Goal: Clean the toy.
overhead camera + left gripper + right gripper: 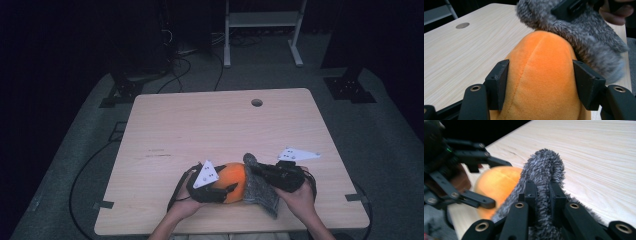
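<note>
An orange plush ball [231, 182] lies near the front edge of the light wooden table [210, 125]. My left gripper [226, 179] is shut on it; in the left gripper view its pads [499, 82] press into both sides of the plush ball [541, 75]. A grey fuzzy cloth [261, 192] drapes against the ball's right side. My right gripper [256, 168] is shut on a raised fold of that cloth [544, 167], pinched between its jaws [543, 195]. The right gripper view also has the ball [499, 178] and the left gripper [496, 183] around it.
A round cable hole [256, 102] sits near the table's far edge. Black cables [85, 170] trail over the grey floor at left. A white frame [262, 30] and dark stand bases [350, 87] are behind the table.
</note>
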Demonstrator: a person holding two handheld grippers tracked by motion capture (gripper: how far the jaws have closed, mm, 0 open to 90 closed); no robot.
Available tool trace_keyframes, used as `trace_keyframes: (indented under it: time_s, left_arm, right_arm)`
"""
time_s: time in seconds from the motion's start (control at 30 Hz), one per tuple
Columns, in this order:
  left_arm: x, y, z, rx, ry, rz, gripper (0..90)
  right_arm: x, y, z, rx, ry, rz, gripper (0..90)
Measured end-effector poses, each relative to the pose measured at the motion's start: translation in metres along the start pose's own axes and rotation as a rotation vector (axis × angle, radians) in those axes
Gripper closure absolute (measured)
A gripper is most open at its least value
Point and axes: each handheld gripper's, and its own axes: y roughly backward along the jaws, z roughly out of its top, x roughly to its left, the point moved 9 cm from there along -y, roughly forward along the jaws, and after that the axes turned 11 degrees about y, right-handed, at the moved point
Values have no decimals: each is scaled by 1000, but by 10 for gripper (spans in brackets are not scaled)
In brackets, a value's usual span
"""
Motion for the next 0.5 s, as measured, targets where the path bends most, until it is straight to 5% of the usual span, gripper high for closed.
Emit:
trace_keyframes:
  time_s: [0.17,0.2,0.3,0.5]
  left_arm:
    - [-6,-3,0,7,-26,-1,347]
    - [-7,-3,-1,8,-26,-3,347]
    - [-7,0,0,-1,-19,-32,307]
    - [-3,5,2,-33,26,-101,185]
  right_arm:
    - [30,-3,12,-37,69,108,791]
    - [31,-6,11,-19,86,95,791]
    - [22,-8,5,-9,39,107,792]
    - [19,-5,0,8,56,103,791]
